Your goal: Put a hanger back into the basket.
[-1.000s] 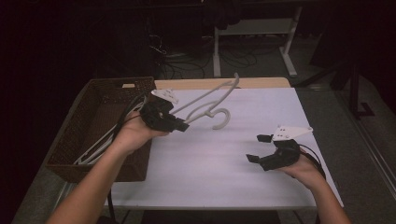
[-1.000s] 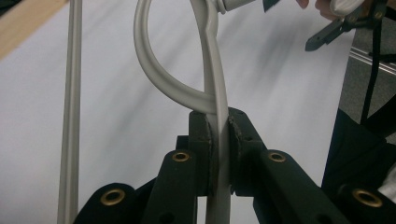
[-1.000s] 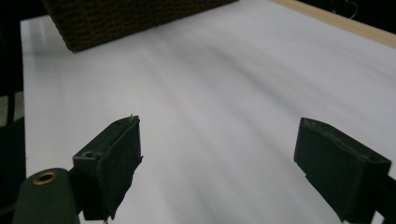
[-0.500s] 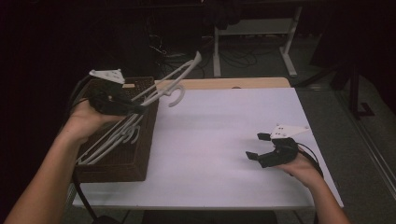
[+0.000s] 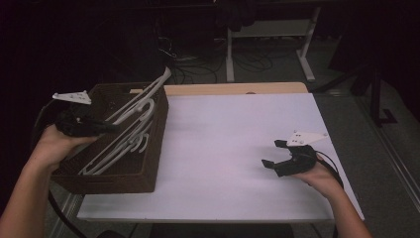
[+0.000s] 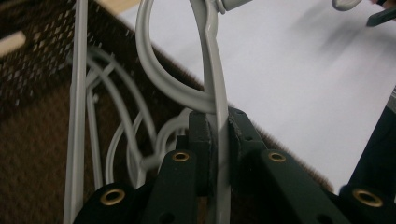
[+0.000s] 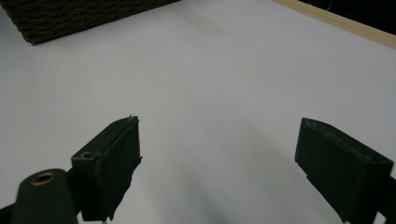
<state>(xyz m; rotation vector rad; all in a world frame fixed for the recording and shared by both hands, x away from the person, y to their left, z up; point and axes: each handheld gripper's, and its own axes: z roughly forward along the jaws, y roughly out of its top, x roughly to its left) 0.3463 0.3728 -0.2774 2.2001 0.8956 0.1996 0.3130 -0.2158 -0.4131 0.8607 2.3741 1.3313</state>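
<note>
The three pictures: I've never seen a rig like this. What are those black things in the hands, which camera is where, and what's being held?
A person holds a two-jaw tool in each hand. The high view looks down on a white table. The left gripper is shut on a white hanger, which it holds over a brown wicker basket with more hangers inside. The left gripper view looks along that gripper's jaws, clamped on the hanger's thin stem. The right gripper sits open above the table, holding nothing; the right gripper view shows its jaws apart.
</note>
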